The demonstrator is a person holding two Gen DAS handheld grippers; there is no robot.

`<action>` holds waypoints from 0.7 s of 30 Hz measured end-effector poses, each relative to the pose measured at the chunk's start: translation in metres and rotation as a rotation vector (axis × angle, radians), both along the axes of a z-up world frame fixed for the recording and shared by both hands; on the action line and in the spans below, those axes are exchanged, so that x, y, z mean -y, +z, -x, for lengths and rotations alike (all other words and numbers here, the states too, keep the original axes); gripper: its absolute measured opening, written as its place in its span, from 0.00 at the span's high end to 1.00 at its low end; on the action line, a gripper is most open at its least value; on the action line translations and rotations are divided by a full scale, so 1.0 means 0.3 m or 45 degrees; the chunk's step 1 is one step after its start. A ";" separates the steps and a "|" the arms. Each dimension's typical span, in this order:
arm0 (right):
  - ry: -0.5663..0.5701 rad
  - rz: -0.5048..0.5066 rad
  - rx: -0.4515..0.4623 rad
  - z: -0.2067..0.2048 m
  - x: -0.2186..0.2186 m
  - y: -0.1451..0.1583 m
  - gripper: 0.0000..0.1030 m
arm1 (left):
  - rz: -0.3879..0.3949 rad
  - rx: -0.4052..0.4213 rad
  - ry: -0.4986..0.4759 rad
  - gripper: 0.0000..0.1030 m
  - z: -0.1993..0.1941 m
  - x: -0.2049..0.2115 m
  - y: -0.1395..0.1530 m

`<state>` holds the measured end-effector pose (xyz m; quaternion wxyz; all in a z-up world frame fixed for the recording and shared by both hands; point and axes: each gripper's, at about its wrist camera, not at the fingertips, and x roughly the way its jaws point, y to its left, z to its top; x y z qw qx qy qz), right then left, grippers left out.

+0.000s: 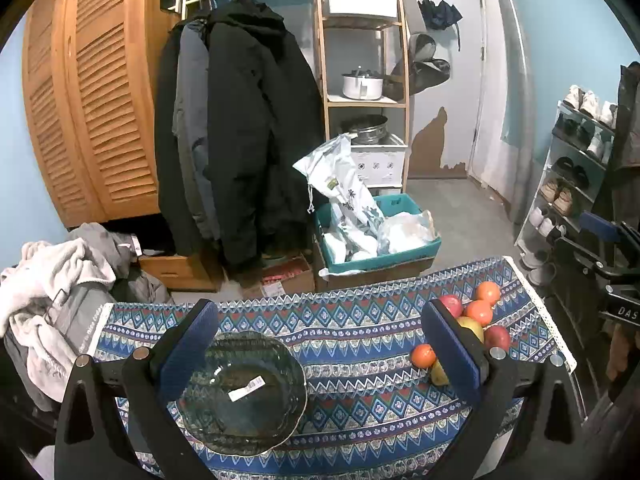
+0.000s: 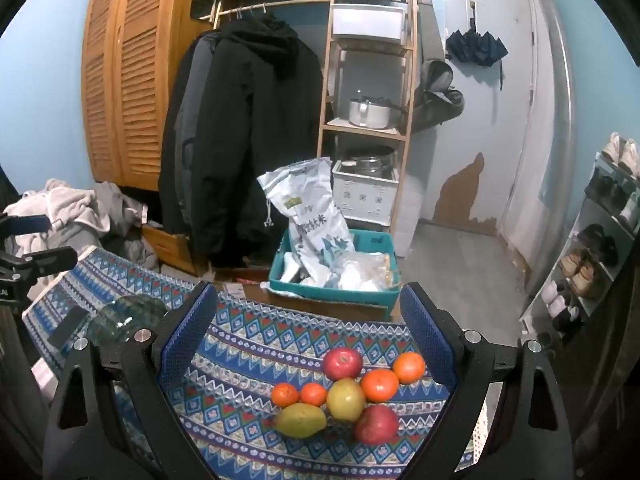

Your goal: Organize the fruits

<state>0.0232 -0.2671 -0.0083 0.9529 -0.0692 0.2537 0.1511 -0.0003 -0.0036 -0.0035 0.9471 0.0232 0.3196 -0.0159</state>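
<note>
An empty dark glass bowl (image 1: 244, 392) with a white sticker sits on the patterned blue tablecloth (image 1: 352, 332). My left gripper (image 1: 320, 312) hovers open above it, and the bowl lies by its left finger. Several fruits lie grouped on the cloth below my open right gripper (image 2: 310, 292): two red apples (image 2: 342, 362), a yellow-green apple (image 2: 346, 399), a green-yellow fruit (image 2: 301, 420) and several oranges (image 2: 379, 385). Nothing is held between either pair of fingers. In the left wrist view the fruit pile (image 1: 480, 312) is partly hidden behind the right finger. The right wrist view shows the bowl (image 2: 124, 316) at far left.
Beyond the table's far edge a teal crate (image 2: 296, 286) with plastic bags sits on cardboard boxes. Dark coats (image 1: 240, 128) hang behind it beside a wooden shelf (image 1: 364, 100). A clothing pile (image 1: 52, 280) lies left, and a shoe rack (image 1: 576, 172) stands right.
</note>
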 end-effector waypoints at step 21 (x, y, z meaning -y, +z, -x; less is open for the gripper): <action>-0.004 0.001 -0.010 -0.004 0.001 -0.005 0.12 | 0.000 -0.003 0.000 0.01 0.003 0.000 -0.006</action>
